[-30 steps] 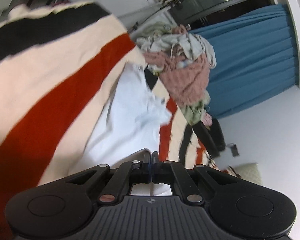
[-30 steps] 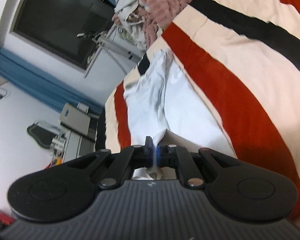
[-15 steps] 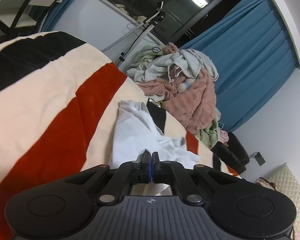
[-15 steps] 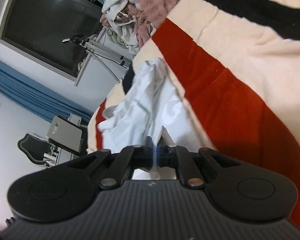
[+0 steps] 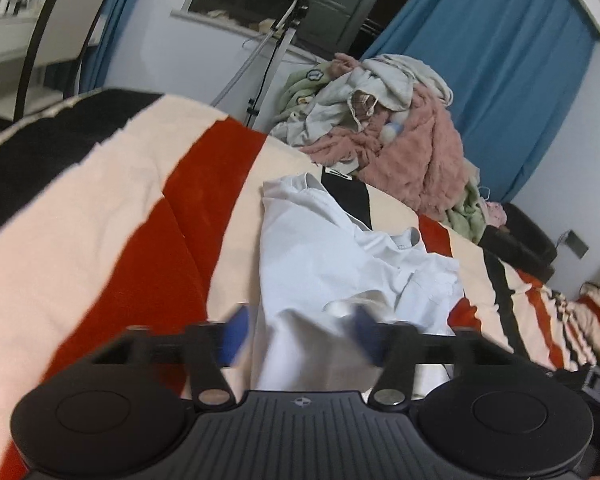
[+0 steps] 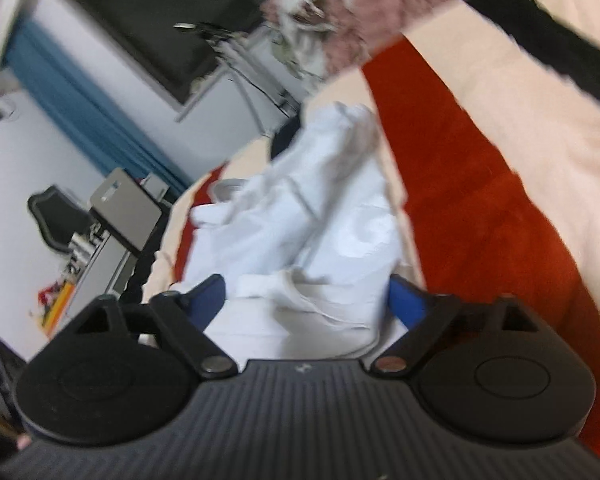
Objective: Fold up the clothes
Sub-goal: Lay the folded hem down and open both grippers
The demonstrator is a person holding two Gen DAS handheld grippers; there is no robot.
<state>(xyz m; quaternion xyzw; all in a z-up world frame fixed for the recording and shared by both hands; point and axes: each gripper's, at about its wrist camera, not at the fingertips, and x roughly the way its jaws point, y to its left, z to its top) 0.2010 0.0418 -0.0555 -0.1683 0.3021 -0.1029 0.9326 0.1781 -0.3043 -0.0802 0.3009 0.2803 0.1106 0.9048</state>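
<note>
Both tools are spread wide right now and gripping nothing. The left tool (image 5: 300,332) and the right tool (image 6: 306,300) sit low over the near edge of the white shirt (image 5: 320,264), which lies rumpled on the striped blanket (image 5: 112,208) covering the bed, one side bunched up with the collar showing. Here's the risk as I see it: that fabric is limp and layered, so a pinch could catch two layers, or only one, and drag the whole thing crooked. The laundry pile (image 5: 388,128) sits close behind, and a long pull could snag it.
</note>
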